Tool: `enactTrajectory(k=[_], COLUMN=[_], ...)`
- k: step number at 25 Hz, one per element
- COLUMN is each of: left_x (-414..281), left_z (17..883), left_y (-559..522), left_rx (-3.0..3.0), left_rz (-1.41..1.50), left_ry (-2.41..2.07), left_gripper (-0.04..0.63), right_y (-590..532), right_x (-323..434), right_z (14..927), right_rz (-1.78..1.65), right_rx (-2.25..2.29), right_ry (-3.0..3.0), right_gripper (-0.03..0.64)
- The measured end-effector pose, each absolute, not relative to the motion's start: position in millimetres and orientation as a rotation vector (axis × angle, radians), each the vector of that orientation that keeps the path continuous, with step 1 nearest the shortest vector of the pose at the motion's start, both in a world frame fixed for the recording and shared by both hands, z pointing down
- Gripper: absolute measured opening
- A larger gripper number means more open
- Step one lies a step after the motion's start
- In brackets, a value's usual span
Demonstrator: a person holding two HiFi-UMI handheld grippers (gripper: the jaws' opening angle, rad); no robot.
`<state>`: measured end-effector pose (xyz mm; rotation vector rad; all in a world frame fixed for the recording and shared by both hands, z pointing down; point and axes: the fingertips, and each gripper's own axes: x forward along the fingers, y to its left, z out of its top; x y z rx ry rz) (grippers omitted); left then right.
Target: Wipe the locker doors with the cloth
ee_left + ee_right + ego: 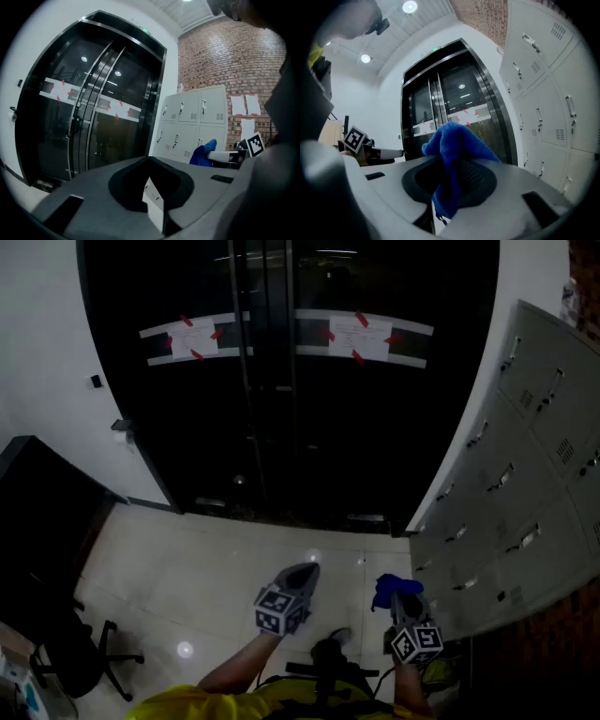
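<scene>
My right tongs (454, 185) are pinching the blue cloth (457, 140). It is bunched between the jaws, with a fold standing up over the tips and a tail hanging down into the dark hollow behind them. My left tongs (302, 574) hold nothing; the jaws are drawn almost together, with only a thin wedge of light showing between them.

I hold both tongs low in front of me, side by side and near each other, the left a touch further forward. Each one's marker cube faces up at me, the left cube (277, 609) and the right cube (416, 642).

The lockers (525, 484) stand to the right of my right tongs, apart from them, a grey bank of doors with small handles and vent slots. The cloth is not touching any door. From the left tongs the lockers lie beyond the right tongs and the cloth, against a brick wall (220, 61) with paper sheets on it.

Ahead of both tongs are dark glass doors (281, 390) with two taped notices across them. Pale tiled floor (216, 559) lies under the tongs, and an office chair (80, 652) stands well off to the left of my left tongs
</scene>
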<state>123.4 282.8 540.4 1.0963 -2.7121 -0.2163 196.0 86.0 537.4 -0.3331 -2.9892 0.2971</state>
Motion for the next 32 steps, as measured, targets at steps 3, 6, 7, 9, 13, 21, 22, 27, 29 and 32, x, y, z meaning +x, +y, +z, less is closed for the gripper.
enactTrajectory(k=[3, 6, 7, 9, 13, 21, 22, 27, 29, 32], left_x=[62.5, -4.3, -25.5, -63.0, -106.6, -85.6, -80.9, -68.6, -64.4, -78.4], left_z=[545.6, 540.8, 533.3, 515.2, 502.0, 517.8, 518.0, 507.6, 494.9, 483.5], left_y=[254.9, 214.3, 195.7, 154.1, 67.4, -146.7, -171.9, -277.2, -306.6, -336.7], left_rx=[1.119, 1.143, 1.177, 1.279, 1.485, 2.046, 2.105, 2.36, 2.459, 2.553], left_rz=[-0.214, -0.192, -0.178, -0.152, -0.181, -0.084, -0.08, -0.052, -0.045, -0.03], left_ry=[-2.706, -2.706, -2.706, -2.703, -2.627, -2.164, -2.099, -1.84, -1.738, -1.668], left_gripper=[0.0, 0.0, 0.0, 0.0, 0.0, 0.0, 0.0, 0.0, 0.0, 0.0], right_y=[63.7, 27.7, 10.7, -24.8, -86.9, -214.0, -230.1, -300.7, -328.8, -370.6], right_x=[140.5, 81.5, 62.6, 29.9, 0.7, 64.7, 73.9, 94.7, 91.4, 70.4], right_z=[541.1, 528.4, 519.7, 499.3, 471.2, 488.5, 490.8, 479.0, 456.8, 407.5], right_rz=[0.288, 0.265, 0.255, 0.234, 0.216, 0.218, 0.225, 0.202, 0.139, -0.036], right_rx=[-0.332, -0.304, -0.277, -0.217, -0.031, 0.671, 0.768, 1.154, 1.267, 1.395], right_ry=[-3.006, -3.044, -3.063, -3.117, -3.199, -3.093, -3.069, -2.972, -2.95, -2.926], right_gripper=[0.074, 0.074, 0.074, 0.074, 0.074, 0.074, 0.074, 0.074, 0.074, 0.074])
